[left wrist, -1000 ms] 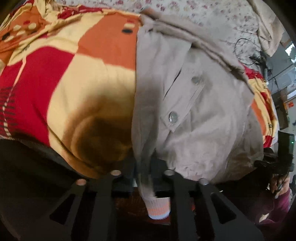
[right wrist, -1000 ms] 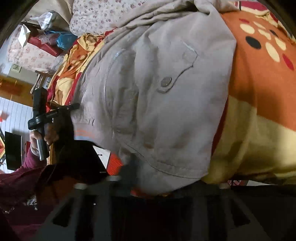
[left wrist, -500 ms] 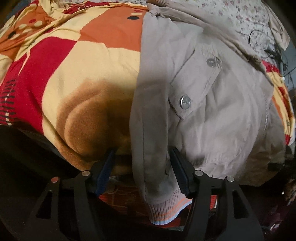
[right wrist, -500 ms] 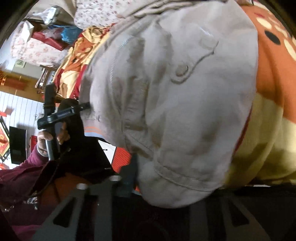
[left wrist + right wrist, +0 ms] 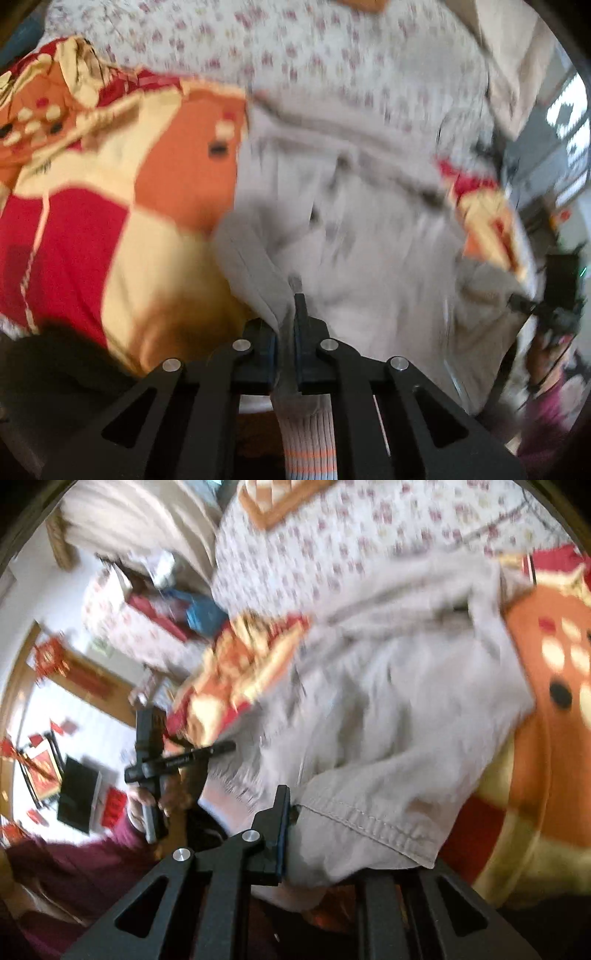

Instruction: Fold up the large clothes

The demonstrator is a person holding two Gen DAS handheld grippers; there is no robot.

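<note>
A beige jacket (image 5: 369, 236) lies on a red, orange and cream blanket (image 5: 110, 229). My left gripper (image 5: 285, 332) is shut on the jacket's left edge near its striped ribbed cuff (image 5: 310, 439), which hangs between the fingers. In the right wrist view the jacket (image 5: 399, 716) fills the middle. My right gripper (image 5: 295, 834) grips the jacket's stitched hem (image 5: 369, 823); the cloth covers the right finger. The left gripper also shows in the right wrist view (image 5: 177, 764), and the right gripper shows at the right edge of the left wrist view (image 5: 554, 314). Both views are motion blurred.
A floral sheet (image 5: 332, 59) covers the bed beyond the jacket. In the right wrist view a cluttered room side with red decorations (image 5: 48, 657) and a dark panel (image 5: 77, 794) lies to the left. The person's maroon sleeve (image 5: 74, 860) is at lower left.
My left gripper has closed on the jacket edge after standing open around it. Both grippers have risen and pulled the jacket's near edge up; more of the floral sheet shows.
</note>
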